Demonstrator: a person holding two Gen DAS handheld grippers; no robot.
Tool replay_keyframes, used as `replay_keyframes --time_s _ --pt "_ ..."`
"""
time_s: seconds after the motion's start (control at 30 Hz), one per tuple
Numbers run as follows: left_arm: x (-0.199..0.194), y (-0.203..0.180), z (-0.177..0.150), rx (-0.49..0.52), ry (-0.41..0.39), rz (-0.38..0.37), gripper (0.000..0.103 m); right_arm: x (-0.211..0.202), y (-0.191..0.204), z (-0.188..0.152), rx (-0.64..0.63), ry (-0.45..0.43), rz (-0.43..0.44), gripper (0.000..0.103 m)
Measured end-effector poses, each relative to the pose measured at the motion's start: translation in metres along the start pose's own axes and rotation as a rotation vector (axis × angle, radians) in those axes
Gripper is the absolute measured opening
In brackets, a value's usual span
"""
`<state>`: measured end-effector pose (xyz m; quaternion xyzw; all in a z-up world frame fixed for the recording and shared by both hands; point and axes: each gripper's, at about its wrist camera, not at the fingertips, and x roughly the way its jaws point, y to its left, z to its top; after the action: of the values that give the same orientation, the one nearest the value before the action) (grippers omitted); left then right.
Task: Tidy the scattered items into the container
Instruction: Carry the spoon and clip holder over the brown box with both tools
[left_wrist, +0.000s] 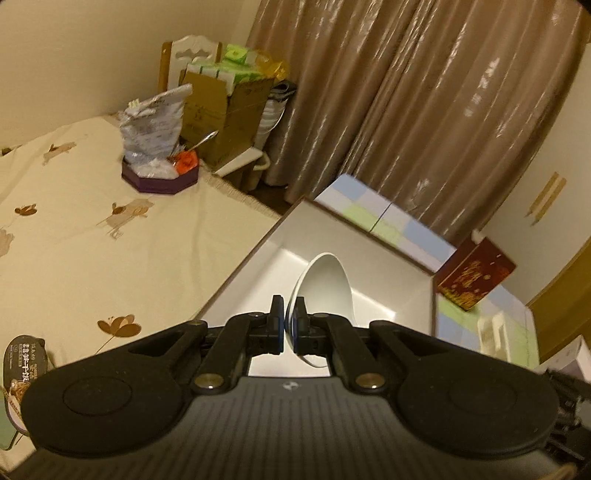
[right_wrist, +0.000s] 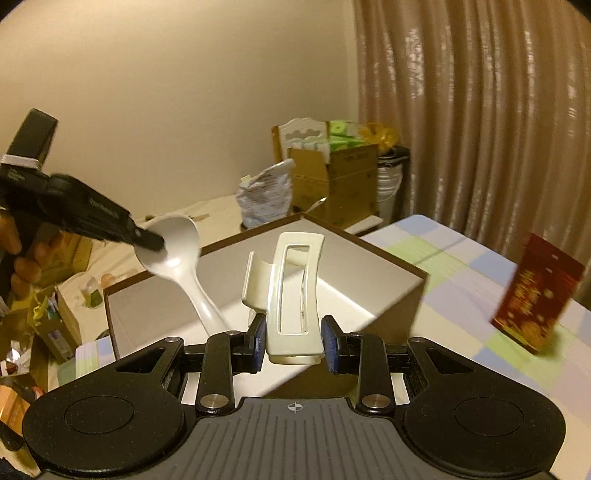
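Note:
A white open box (left_wrist: 391, 254) with a brown rim is the container; it also shows in the right wrist view (right_wrist: 373, 269). My left gripper (left_wrist: 290, 325) is shut on the bowl of a white spoon (left_wrist: 325, 291), held over the box interior. In the right wrist view the left gripper (right_wrist: 147, 240) comes in from the left, and the spoon (right_wrist: 177, 254) hangs handle-down into the box. My right gripper (right_wrist: 293, 341) is shut on a cream hair claw clip (right_wrist: 295, 288), held upright above the box.
A red patterned carton (right_wrist: 535, 295) stands on the checked cloth right of the box; it also shows in the left wrist view (left_wrist: 476, 278). A purple octagonal tray (left_wrist: 160, 177) with bags sits on the floral cloth. Cardboard boxes (left_wrist: 221, 107) and curtains (left_wrist: 424, 92) stand behind.

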<state>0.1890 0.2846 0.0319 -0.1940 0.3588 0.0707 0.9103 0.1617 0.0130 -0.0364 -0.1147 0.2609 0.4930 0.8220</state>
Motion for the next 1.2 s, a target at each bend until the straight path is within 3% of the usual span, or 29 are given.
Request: replay_keyframes --time_s 0.27,0.77,0.97,1.2 --pt "0.056 0.008 0.004 0.132 0.139 0.007 0.002 0.052 0.020 0.008 -0.005 0.118 0.005 0.034" --pt "0.148 -0.030 0.025 0.586 0.335 -0.103 0.002 0.145 0.015 0.021 -0.049 0.348 -0.156 0.034" --pt "0.182 -0.049 0.029 0.730 0.387 -0.134 0.001 0.166 0.008 0.021 -0.121 0.387 -0.174 0.034" --pt "0.198 -0.052 0.024 0.782 0.428 -0.150 0.008 0.163 0.005 0.017 -0.140 0.373 -0.154 0.035"
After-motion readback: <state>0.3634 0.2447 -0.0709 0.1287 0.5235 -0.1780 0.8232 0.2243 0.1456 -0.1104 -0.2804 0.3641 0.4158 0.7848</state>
